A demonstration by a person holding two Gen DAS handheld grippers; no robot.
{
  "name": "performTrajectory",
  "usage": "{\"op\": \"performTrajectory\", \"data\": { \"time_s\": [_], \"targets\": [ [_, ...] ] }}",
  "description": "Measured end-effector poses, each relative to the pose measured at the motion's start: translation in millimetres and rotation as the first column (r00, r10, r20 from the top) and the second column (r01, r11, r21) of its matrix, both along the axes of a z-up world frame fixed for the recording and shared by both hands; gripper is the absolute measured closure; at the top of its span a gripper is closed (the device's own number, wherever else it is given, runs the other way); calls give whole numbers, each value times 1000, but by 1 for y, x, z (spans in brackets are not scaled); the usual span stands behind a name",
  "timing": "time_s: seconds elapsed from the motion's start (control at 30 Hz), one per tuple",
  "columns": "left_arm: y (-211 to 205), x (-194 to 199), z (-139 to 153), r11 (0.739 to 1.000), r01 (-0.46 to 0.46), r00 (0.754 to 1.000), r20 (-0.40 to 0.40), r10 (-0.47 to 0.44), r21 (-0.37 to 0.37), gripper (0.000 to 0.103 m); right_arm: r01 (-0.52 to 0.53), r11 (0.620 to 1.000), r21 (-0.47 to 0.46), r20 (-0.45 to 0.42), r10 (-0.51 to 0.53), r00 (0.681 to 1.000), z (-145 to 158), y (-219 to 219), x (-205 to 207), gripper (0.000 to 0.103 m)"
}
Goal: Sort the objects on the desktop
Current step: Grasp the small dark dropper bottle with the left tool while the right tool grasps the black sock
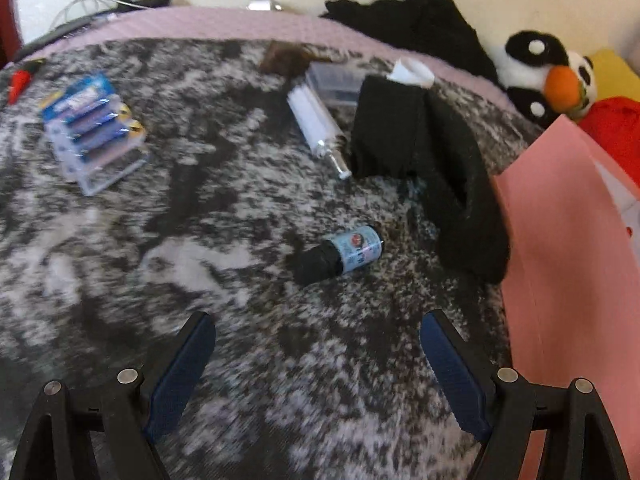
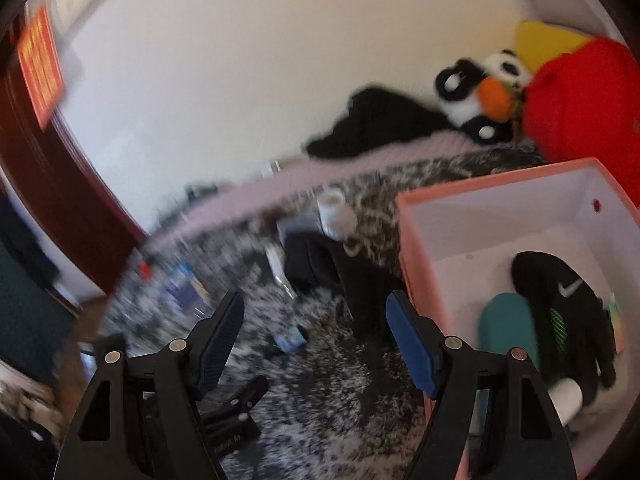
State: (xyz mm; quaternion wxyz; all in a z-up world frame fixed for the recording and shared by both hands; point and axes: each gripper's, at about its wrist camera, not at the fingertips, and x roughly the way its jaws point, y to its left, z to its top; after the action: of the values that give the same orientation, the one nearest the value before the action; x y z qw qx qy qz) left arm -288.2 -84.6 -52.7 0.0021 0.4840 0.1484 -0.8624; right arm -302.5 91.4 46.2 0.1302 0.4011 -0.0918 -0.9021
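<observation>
My left gripper (image 1: 318,316) hangs open over a grey-and-white mottled blanket (image 1: 200,240), with nothing between its blue pads. Just ahead of it lies a small bottle (image 1: 340,256) with a pale blue label and a black cap. Farther off are a pack of batteries (image 1: 94,132), a clear tube (image 1: 316,128), a clear plastic case (image 1: 334,82) and a black cloth (image 1: 420,160). My right gripper (image 2: 316,300) is open and empty too, left of a pink box (image 2: 420,248). The blue-labelled bottle (image 2: 290,342) lies below it. In the box are a black glove (image 2: 560,304), a teal object (image 2: 508,332) and a white cylinder (image 2: 566,400).
The pink box (image 1: 572,240) stands on the blanket's right side. A panda plush (image 1: 548,76), a red cushion (image 2: 580,108) and dark clothing (image 1: 420,20) lie along the wall behind. Cables and a small red item (image 1: 18,82) sit at the far left.
</observation>
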Motion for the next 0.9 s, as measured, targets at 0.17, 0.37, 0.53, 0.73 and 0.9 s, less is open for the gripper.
{"op": "performTrajectory", "data": {
  "time_s": [0.17,0.37,0.53,0.73,0.9],
  "targets": [
    [6,-23,-17,1000,-15,1000,15,15,10,15,-3,968,251,54,-11,998,-53,-39,-45,26],
    [11,-45,-32,999,-45,999,21,45,5,15,-29,925,380,100,-10,995,-102,-56,-86,26],
    [20,-49,-41,992,-82,997,-18,80,-92,53,-42,907,419,136,-17,991,-127,-54,-105,91],
    [5,-37,-33,995,-96,993,-70,96,-2,79,-21,943,333,112,-18,994,-105,-38,-101,92],
    [5,-12,-7,998,-63,988,-144,61,-13,79,-25,958,287,74,4,997,-72,-33,-80,92]
  ]
}}
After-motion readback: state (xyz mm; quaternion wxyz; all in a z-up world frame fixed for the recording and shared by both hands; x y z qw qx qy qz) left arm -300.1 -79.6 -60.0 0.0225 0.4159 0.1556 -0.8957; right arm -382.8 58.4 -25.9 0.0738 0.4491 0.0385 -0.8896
